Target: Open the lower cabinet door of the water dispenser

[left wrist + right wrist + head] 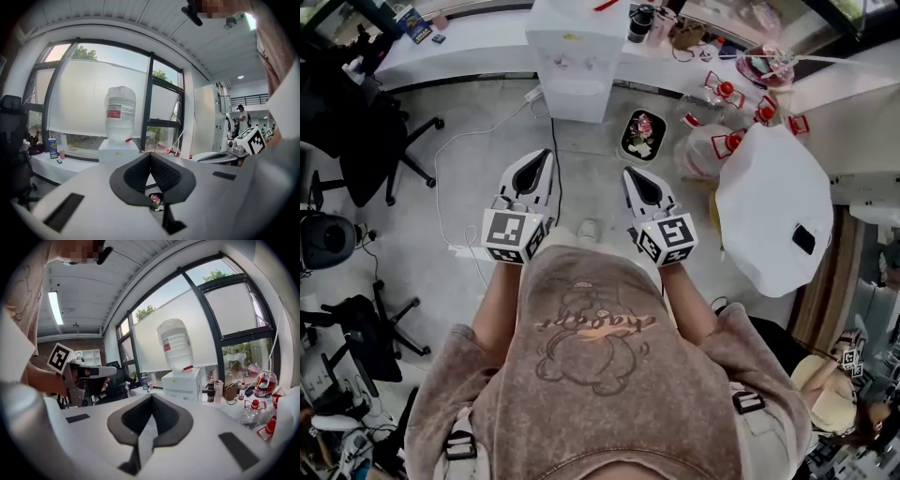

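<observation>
Overhead, the head view shows the person holding both tools out level in front of the body. The left gripper and right gripper sit side by side and apart, both aimed at the white water dispenser. The dispenser stands on the floor against a white ledge, well apart from both tips. A dark tray lies on the floor just right of it.

From the left gripper view, the jaws are pressed together with nothing between them. The dispenser's bottle rises straight ahead, while the gripper's own body hides the lower cabinet door.

From the right gripper view, the jaws likewise meet and hold nothing, and the dispenser stands ahead, slightly right.
</observation>
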{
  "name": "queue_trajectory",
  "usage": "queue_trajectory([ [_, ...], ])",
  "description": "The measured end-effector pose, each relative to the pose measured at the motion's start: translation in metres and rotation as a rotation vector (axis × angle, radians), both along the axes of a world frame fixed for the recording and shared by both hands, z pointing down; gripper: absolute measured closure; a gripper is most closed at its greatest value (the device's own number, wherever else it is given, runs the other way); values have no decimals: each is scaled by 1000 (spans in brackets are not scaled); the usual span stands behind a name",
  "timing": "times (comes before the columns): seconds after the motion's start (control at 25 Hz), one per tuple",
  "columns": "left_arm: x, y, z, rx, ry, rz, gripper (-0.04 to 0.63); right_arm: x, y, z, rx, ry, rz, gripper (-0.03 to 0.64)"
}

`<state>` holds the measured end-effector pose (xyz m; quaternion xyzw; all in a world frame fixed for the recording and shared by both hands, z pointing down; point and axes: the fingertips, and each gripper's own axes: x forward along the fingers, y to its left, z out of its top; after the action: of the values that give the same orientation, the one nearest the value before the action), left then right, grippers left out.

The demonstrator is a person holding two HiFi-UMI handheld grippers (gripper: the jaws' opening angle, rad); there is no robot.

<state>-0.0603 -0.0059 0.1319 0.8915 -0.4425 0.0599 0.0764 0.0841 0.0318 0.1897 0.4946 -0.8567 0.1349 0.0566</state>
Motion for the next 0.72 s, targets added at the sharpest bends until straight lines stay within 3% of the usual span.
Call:
queue_trajectory([
  [0.28,-4,-28,0,-9,3,-19,583,-1,-28,8,-18,-11,3,611],
  [0.72,-8,-100,16,-20,2,43,583,-9,-91,19,-37,-15,59,611],
])
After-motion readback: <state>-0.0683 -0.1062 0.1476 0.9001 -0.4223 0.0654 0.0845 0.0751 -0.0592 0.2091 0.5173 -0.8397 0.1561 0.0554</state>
